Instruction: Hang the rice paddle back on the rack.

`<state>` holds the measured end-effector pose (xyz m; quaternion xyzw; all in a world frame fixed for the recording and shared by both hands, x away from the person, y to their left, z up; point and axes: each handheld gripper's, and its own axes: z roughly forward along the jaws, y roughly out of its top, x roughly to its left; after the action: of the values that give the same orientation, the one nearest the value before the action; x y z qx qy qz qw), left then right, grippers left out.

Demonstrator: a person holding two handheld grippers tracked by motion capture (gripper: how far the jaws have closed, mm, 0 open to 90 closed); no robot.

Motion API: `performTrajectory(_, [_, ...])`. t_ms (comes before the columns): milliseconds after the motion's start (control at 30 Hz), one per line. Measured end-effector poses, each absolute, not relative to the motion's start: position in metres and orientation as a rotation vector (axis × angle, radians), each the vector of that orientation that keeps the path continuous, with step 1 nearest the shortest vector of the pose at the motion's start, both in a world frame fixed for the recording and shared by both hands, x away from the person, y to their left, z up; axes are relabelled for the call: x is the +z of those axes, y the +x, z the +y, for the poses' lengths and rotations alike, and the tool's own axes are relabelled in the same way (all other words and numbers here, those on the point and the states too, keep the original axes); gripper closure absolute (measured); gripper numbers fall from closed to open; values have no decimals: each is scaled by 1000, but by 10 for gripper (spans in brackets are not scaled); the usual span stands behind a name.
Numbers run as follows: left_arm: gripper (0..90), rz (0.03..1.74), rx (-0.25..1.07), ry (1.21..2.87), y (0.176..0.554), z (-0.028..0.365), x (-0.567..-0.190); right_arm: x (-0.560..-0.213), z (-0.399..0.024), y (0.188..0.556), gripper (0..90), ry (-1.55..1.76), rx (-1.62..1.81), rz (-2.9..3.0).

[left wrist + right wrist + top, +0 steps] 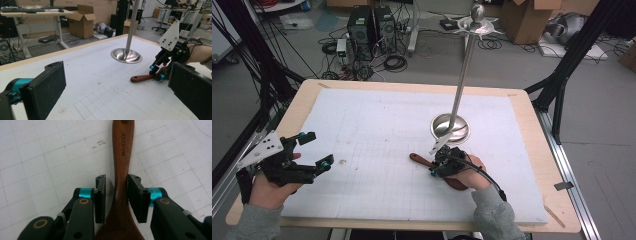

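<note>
While the left gripper (pixel 314 150) hovers over the mat (pixel 377 130) with its jaws spread wide and empty, the right gripper (pixel 116 195) straddles the wooden spoon (pixel 121 170), which lies flat near the stand (pixel 451 127); the jaws flank its handle with slight gaps, not yet pinching.

Grey concrete floor (pixel 592 115) surrounds the wooden-edged table (pixel 532 150). Beyond it stand two black computer towers (pixel 372 25) amid tangled cables (pixel 394 62), cardboard boxes (pixel 527 17) and a black frame leg (pixel 572 55). A desk (pixel 32 15) stands farther back.
</note>
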<state>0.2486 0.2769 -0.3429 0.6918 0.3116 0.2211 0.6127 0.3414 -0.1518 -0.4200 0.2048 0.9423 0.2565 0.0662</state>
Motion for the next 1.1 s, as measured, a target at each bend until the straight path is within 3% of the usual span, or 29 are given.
performTrajectory(400, [18,718,511,1594,248,278,-343,-419,-151,340,772,634,759,2832])
performTrajectory(1100, [18,719,507,1587,252,279,-342,-402,-170,339,778,692,940,2727])
